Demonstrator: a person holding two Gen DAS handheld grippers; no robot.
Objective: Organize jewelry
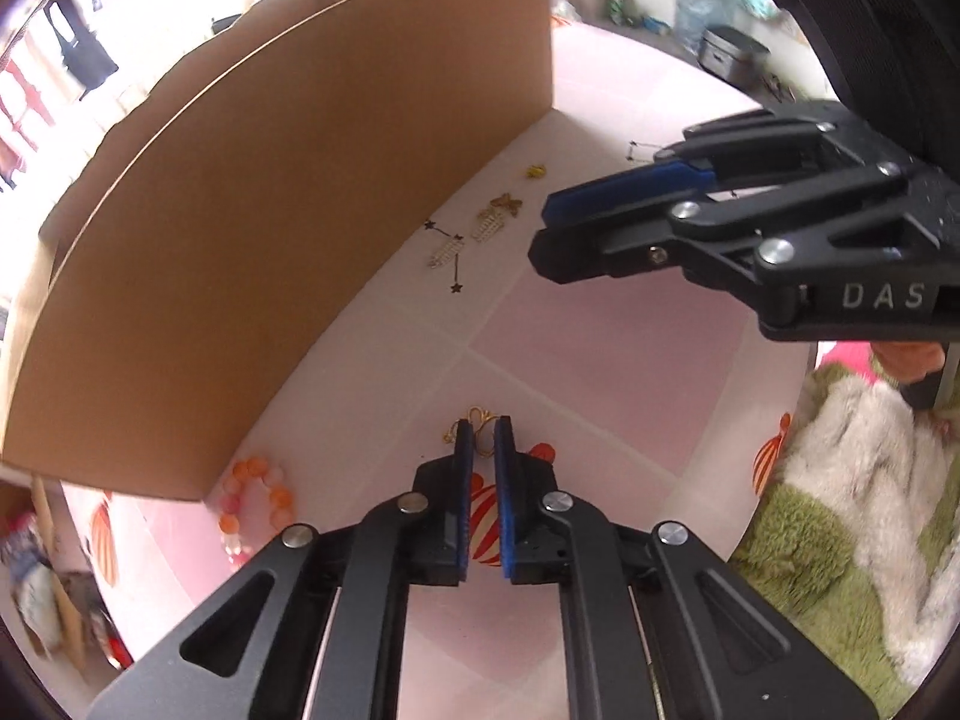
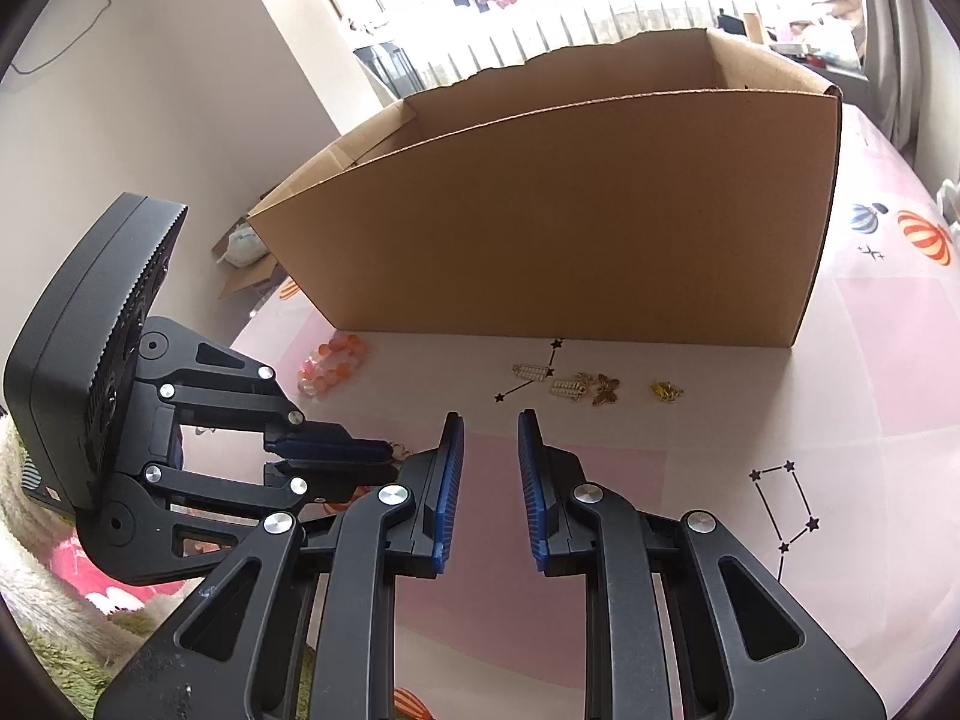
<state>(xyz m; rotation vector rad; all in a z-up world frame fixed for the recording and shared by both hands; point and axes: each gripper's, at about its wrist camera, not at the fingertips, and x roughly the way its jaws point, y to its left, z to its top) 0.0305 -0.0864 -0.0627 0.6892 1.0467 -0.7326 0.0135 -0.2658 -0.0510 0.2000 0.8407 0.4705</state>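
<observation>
My left gripper [image 1: 483, 427] is shut on a small gold earring [image 1: 478, 418] just above the pink cloth; it also shows in the right wrist view [image 2: 391, 457] with the gold piece [image 2: 401, 450] at its tips. My right gripper [image 2: 491, 420] is open and empty, and it hangs above the table at the right of the left wrist view [image 1: 540, 231]. A tall cardboard box [image 2: 570, 228] stands behind. Loose pieces lie before it: two rhinestone earrings [image 2: 531, 371], a gold butterfly [image 2: 606, 389], a yellow charm [image 2: 666, 390] and an orange bead bracelet [image 2: 333, 363].
The pink patterned tablecloth [image 2: 870, 360] covers the table. A green and white fluffy fabric [image 1: 852, 480] lies at the table's near edge. Clothes hang at a bright window behind the box. A grey metal tin [image 1: 732, 54] stands far off.
</observation>
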